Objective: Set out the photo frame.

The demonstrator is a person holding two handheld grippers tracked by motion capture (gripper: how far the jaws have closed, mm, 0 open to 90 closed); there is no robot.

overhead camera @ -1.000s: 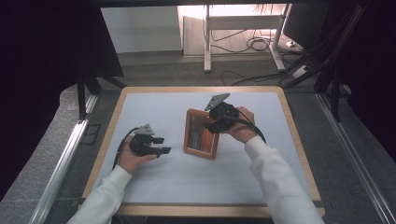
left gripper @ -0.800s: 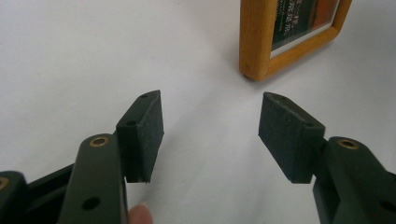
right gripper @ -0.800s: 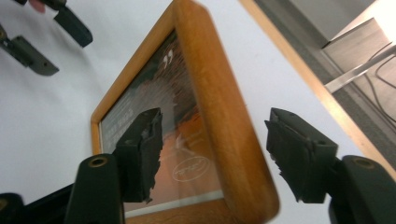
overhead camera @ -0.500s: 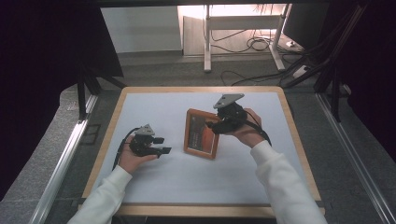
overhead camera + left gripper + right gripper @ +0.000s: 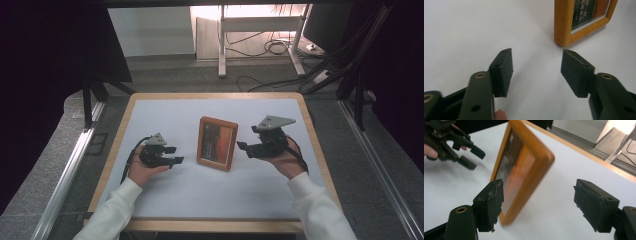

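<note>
On white table (image 5: pixel 165 120), wood-edged: left gripper (image 5: pixel 170 155), black, jaws spread, empty. Centre: picture frame (image 5: pixel 217 143), rectangular, orange-brown wood, glazed, dark and orange print inside, between both grippers, touching neither. Right gripper (image 5: pixel 243 147), black, grey triangular plate on top, jaws released.

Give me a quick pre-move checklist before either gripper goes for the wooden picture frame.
1. Left gripper open: ok, jaws apart with nothing between them.
2. Right gripper open: ok, jaws spread wide and holding nothing.
3. Picture frame free of both grippers: ok, table shows on each side of it in the high view.
4. Frame steady: cannot tell, it is blurred in the right gripper view.
5. Frame lying flat or propped: cannot tell.
6. White table surface around the frame: ok, nothing else lies there.
</note>
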